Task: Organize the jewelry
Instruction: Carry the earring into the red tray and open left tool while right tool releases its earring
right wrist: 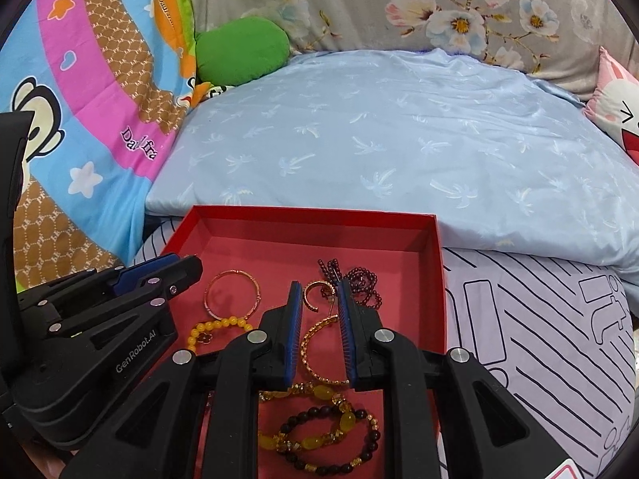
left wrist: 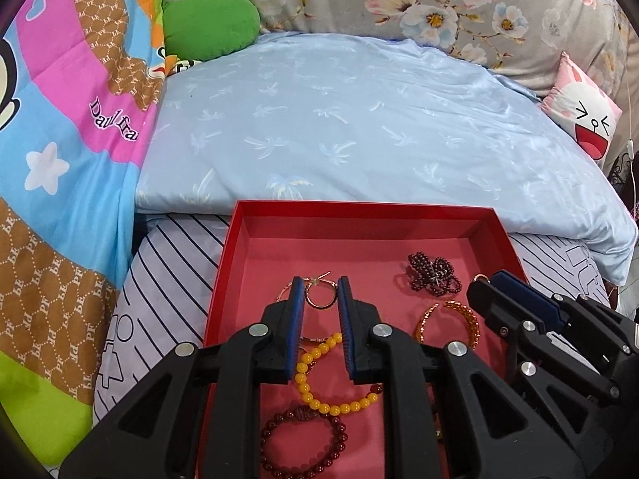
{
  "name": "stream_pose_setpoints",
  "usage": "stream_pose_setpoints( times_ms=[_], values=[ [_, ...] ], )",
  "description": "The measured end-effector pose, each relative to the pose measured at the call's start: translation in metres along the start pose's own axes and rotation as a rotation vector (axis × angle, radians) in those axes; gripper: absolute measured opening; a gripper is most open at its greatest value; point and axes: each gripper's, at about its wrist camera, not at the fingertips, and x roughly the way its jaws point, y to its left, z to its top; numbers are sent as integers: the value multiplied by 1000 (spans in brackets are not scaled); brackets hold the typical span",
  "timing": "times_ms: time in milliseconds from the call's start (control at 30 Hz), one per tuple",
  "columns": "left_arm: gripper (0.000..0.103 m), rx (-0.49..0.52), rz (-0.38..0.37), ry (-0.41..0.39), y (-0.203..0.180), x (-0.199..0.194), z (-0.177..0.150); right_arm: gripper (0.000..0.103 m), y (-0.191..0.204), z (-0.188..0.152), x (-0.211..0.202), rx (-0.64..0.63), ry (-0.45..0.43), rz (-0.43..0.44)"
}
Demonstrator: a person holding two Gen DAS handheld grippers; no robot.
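A red tray (left wrist: 359,207) (right wrist: 311,213) lies on the bed and holds loose jewelry. My left gripper (left wrist: 319,283) hovers open over a small gold hoop (left wrist: 319,306), a yellow bead bracelet (left wrist: 307,389) and a dark red bead bracelet (left wrist: 265,435); nothing is between its fingers. My right gripper (right wrist: 318,285) hovers open over a small gold hoop (right wrist: 307,297), a large gold hoop (right wrist: 305,349) and mixed amber and dark bracelets (right wrist: 319,411). A garnet bead cluster (left wrist: 433,275) (right wrist: 361,283) lies toward the tray's right. A gold bangle (right wrist: 235,272) lies at its left. Each view shows the other gripper (left wrist: 485,283) (right wrist: 191,263) alongside.
A folded light blue quilt (left wrist: 339,119) lies right behind the tray. A colourful cartoon blanket (left wrist: 60,139) rises at the left, with a green cushion (left wrist: 211,24) and floral pillows (left wrist: 419,0) behind. A pink cushion (left wrist: 583,119) sits at the right. The tray rests on a striped lilac sheet (right wrist: 539,339).
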Motion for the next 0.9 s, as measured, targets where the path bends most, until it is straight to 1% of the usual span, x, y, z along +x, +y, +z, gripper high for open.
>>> stream_pose_setpoints(
  times_ms=[133, 367, 533, 600, 700, 733, 800, 900],
  values=[
    [17, -5, 3, 12, 0, 8, 0, 17, 0, -1, 8, -4, 18, -5],
    [17, -6, 12, 20, -2, 13, -2, 18, 1, 0, 11, -12, 27, -8],
    [17, -2, 19, 14, -4, 11, -3, 18, 1, -1, 8, -4, 17, -10],
    [19, -4, 22, 14, -4, 10, -3, 20, 2, -1, 7, -5, 15, -11],
    [29, -8, 28, 7, -4, 7, -4, 22, 3, -1, 4, -11, 8, -20],
    [35, -9, 30, 3, -3, 6, -4, 25, 3, -1, 2, -11, 3, -25],
    [36, -6, 41, -7, -4, 2, -4, 29, 2, -2, -1, -9, -1, -30],
    [37, 8, 51, -17, -6, -4, -5, 30, 2, -4, -8, -11, -9, -40]
  ],
)
